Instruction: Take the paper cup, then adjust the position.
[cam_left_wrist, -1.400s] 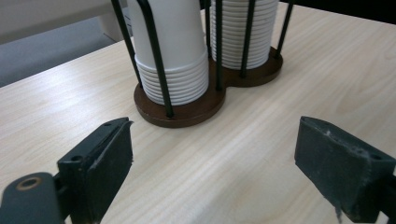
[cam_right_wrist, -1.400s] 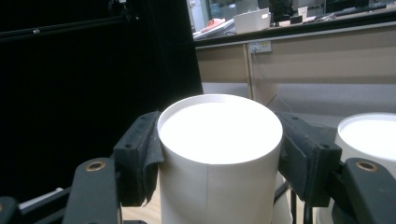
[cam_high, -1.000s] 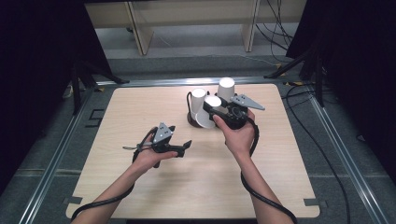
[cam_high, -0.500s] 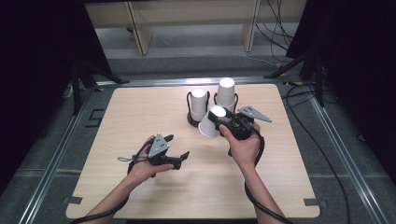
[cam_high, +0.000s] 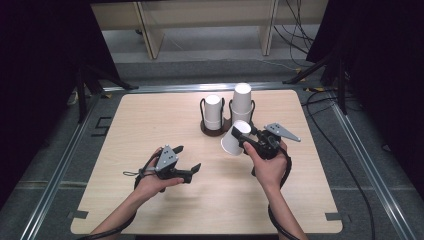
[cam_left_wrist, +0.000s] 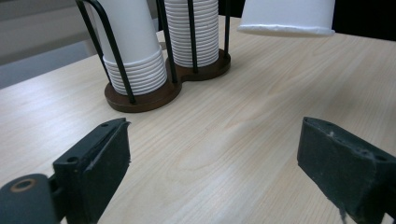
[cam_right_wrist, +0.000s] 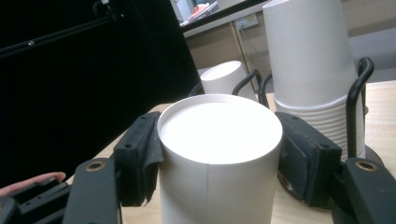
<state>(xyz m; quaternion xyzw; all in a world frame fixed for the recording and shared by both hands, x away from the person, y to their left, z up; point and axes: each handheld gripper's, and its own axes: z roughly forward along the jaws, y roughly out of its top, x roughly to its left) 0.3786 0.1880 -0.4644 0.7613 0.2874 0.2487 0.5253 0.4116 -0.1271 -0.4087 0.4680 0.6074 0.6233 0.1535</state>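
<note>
My right gripper (cam_high: 242, 136) is shut on a white paper cup (cam_high: 233, 142), held on its side just in front of the rack. In the right gripper view the two pads press on either side of the cup (cam_right_wrist: 219, 158), whose flat bottom faces the camera. A dark wire rack (cam_high: 215, 128) holds two stacks of upside-down cups, a shorter one (cam_high: 213, 110) and a taller one (cam_high: 242, 101). My left gripper (cam_high: 188, 159) is open near the table's front left, its jaws just a little wider than before, with bare wood between them (cam_left_wrist: 212, 163).
The wooden table (cam_high: 150, 120) ends in a metal frame on each side. Cables (cam_high: 360, 165) run along the floor on the right. From the left gripper view, the rack's base (cam_left_wrist: 144, 99) lies ahead, and the held cup (cam_left_wrist: 286, 16) hangs at the upper right.
My right hand has drawn the cup away from the rack, toward the near side and lower. My left hand has shifted slightly to the left and nearer.
</note>
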